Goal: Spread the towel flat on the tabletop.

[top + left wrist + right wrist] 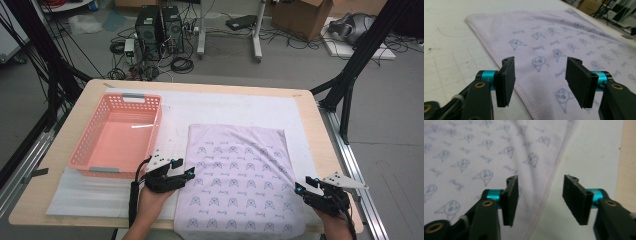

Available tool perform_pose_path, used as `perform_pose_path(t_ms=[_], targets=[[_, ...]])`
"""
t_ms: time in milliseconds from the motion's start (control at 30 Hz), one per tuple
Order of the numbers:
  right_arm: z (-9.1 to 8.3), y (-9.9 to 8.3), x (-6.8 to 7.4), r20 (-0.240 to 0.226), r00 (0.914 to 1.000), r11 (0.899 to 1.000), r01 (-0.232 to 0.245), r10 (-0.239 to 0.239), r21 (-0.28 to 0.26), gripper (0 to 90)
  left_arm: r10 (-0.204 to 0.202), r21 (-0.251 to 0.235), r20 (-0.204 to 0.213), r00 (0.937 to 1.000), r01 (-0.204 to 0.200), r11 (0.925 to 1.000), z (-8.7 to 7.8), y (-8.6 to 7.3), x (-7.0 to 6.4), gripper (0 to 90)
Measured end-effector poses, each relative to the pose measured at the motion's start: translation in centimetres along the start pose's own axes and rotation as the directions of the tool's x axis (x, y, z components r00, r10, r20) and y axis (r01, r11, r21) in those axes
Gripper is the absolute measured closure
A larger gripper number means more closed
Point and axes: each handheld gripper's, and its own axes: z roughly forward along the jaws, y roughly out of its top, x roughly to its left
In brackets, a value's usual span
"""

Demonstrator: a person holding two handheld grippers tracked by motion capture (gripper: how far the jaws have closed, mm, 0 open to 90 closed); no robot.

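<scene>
A pale purple towel (240, 182) with a small printed pattern lies flat on the white mat (240, 107) that covers the wooden table (312, 125). Its near edge reaches the table's front edge, and its far edge shows a few soft wrinkles.

My left claw (184, 172) sits at the towel's left edge, near the front. In the left gripper view its 2 jaws stand spread wide with nothing between them, and the towel's stitched hem (521, 92) runs under the gap, slanting from the far left toward me. The left jaw hangs over bare mat (454, 60), the right jaw over the printed cloth (554, 50). I cannot tell whether the jaw tips touch the cloth or hover just above it.

My right claw (304, 187) is at the towel's right edge, also near the front. In the right gripper view its 2 jaws are spread wide as well and hold nothing. The hem (549, 187) passes between them: the left jaw is above the towel (474, 152), the right jaw above the mat (594, 157), with a strip of bare wood (629, 170) beyond it.

A pink plastic basket (85, 145) with grey handles stands on the mat to the left of the towel, just beyond my left claw and apart from the cloth.
</scene>
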Motion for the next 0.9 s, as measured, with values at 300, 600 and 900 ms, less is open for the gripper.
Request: perform_pose_path(t_ms=[300, 600, 900], targets=[[0.1, 0.8, 0.4, 0.011, 0.9986, 0.995, 0.052, -0.051, -0.086, 26.0, 0.012, -0.057, 0.037, 0.9992, -0.010, 0.9983, -1.2, 0.1, 0.3, 17.4], [0.6, 1.0, 0.6, -0.001, 0.9977, 0.995, 0.067, -0.067, -0.078, 24.6, 0.041, -0.043, 0.036, 0.9985, -0.039, 0.9983, -1.3, 0.0, 0.0, 18.9], [0.4, 0.9, 0.6, -0.002, 0.9982, 0.995, 0.060, -0.061, -0.075, 24.5, 0.036, -0.041, 0.037, 0.9987, -0.034, 0.9986, -1.0, -0.1, -0.2, 19.4]])
